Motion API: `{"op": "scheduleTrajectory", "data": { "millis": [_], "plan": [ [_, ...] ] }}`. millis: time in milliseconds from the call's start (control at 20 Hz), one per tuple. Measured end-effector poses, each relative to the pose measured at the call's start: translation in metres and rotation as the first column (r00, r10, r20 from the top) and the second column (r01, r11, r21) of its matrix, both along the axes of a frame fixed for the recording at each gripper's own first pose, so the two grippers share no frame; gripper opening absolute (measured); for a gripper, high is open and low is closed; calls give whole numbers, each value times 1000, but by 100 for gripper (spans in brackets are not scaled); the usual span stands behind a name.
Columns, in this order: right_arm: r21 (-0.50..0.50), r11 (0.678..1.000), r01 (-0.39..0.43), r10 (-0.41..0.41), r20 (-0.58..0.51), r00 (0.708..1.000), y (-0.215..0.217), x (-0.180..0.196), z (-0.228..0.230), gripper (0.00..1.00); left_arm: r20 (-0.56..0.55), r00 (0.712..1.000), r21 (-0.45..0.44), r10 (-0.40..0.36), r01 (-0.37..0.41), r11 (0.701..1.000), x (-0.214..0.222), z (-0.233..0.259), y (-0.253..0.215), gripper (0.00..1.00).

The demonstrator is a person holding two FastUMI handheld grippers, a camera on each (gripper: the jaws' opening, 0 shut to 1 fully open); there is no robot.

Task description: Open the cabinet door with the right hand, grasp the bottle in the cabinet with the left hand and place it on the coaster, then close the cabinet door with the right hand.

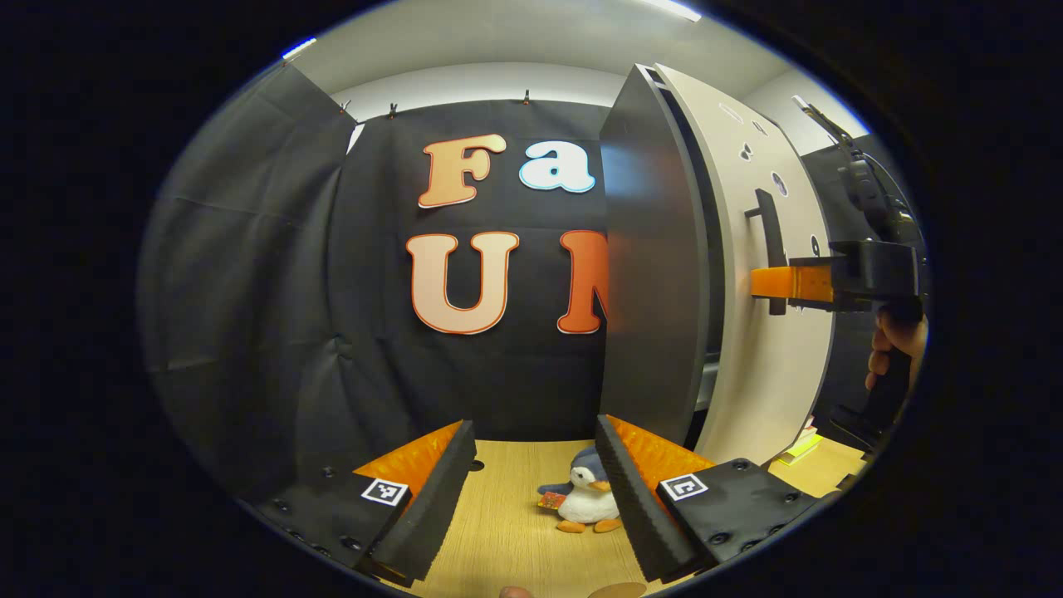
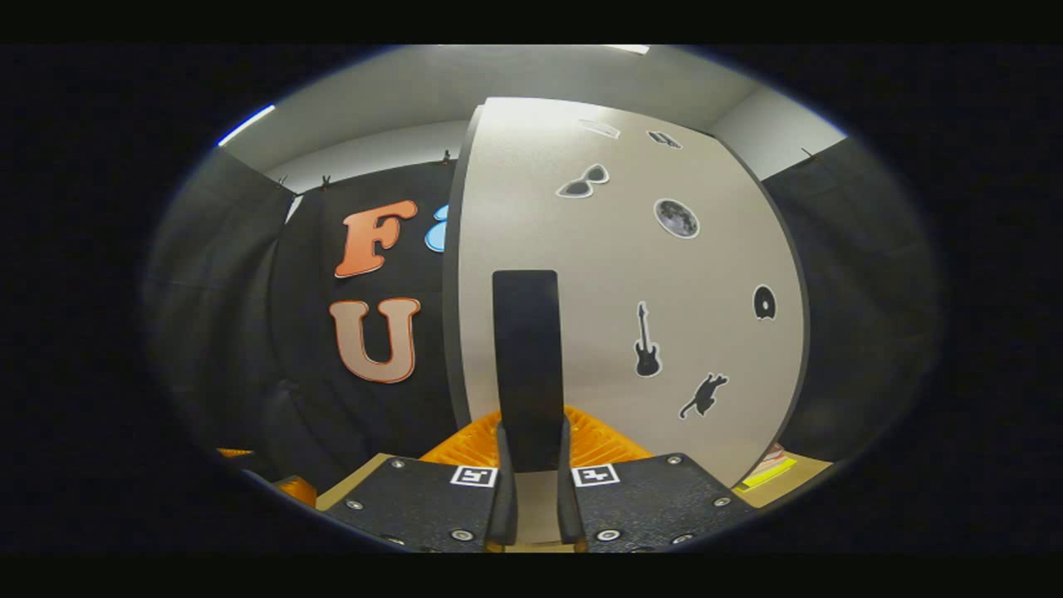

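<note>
Cabinet door point(image 2: 631, 282), pale with dark stickers, stands ajar.

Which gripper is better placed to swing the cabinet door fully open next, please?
Right: the right gripper is closed on the door handle, while the left gripper hangs open over the table.

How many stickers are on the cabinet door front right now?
7: two stickers near the top edge, sunglasses, moon, disc at the right edge, guitar and cat lower down. Others may hide behind the handle the right claw grips.
</note>
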State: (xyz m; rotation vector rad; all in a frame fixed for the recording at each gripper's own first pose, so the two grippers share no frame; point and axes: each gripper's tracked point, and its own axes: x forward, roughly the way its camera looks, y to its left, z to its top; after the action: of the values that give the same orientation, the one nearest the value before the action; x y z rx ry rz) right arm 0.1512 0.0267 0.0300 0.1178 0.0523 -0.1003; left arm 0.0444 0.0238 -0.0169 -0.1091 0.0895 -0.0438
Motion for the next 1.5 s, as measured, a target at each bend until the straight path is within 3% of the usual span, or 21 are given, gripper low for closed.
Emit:
{"op": "scheduleTrajectory", "data": {
  "millis": [50,200,300,850,1100,1250,1500],
  "plan": [
    [11,1000,-13,13,9,1000,-1,-3,0,15,-1,1000,2,14,-14,1000,-5,3,0,93],
    [29,998,-63,62,14,998,-5,-11,2,18,8,998,-8,64,-64,998,-41,13,-11,95],
    [46,995,-88,87,19,996,-7,-17,2,14,5,997,-9,76,-76,997,-60,17,-26,94],
    [206,966,-157,149,50,988,-28,-52,4,19,51,997,-18,53,-52,998,-113,59,-113,92],
    [91,993,-71,67,43,997,-55,-63,5,16,68,997,-15,29,-28,1000,-122,71,-153,94],
    [119,991,-57,53,36,998,-62,-68,6,14,92,996,-10,3,-2,1000,-121,84,-178,93],
    [84,996,17,-20,31,999,-84,-72,5,14,110,993,-4,-37,37,999,-117,94,-209,93]
  ]
}}
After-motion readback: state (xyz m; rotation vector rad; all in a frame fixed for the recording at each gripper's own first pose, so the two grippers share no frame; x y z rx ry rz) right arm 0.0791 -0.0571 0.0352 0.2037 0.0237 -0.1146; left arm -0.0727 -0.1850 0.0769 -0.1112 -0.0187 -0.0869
